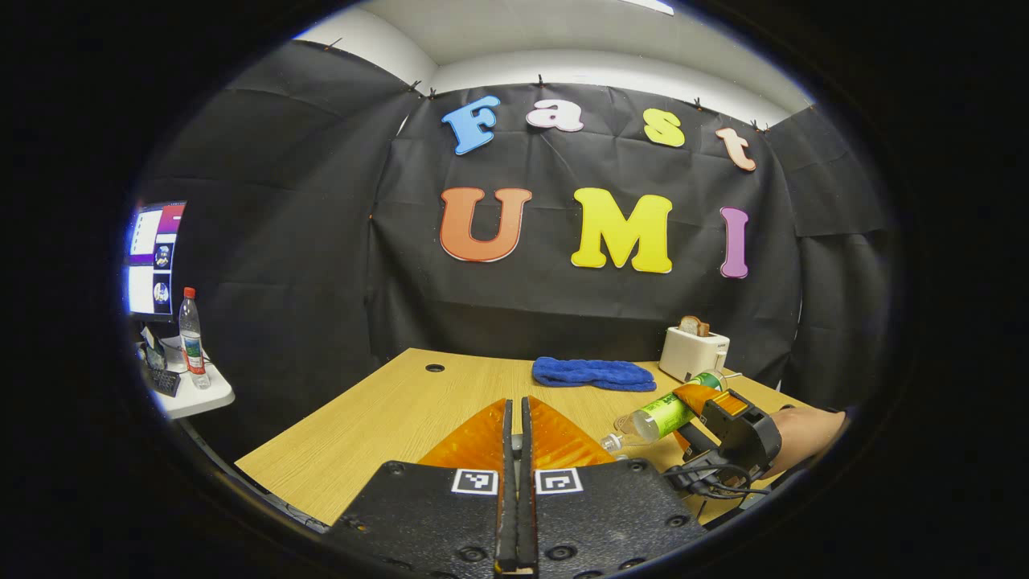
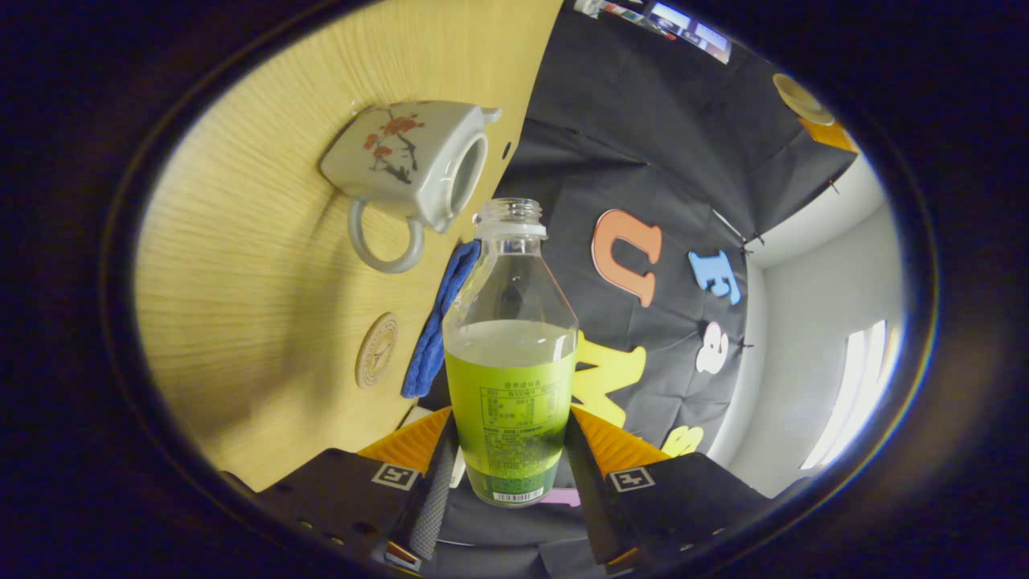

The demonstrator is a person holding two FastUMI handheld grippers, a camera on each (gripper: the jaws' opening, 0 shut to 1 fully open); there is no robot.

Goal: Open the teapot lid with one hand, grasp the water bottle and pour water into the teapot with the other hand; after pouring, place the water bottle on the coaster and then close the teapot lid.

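I read the right gripper [image 2: 506,474] clamped on the clear plastic water bottle [image 2: 510,362], tipped toward the lidless, square-bodied ceramic teapot [image 2: 410,161] on the woodgrain table [image 2: 241,322]; the left gripper [image 1: 518,426] is pressed closed, nothing visible between its fingers.

No word or number can be read with certainty. The bottle [image 2: 510,322] carries a green label [image 2: 511,426] with small print, a table and a barcode at its foot, all too fine to read. The coaster [image 2: 376,350] has a round emblem with a ring of lettering, not legible. A pair of square black-and-white code markers stands on the left gripper [image 1: 517,402], and another pair on the right gripper [image 2: 510,418].
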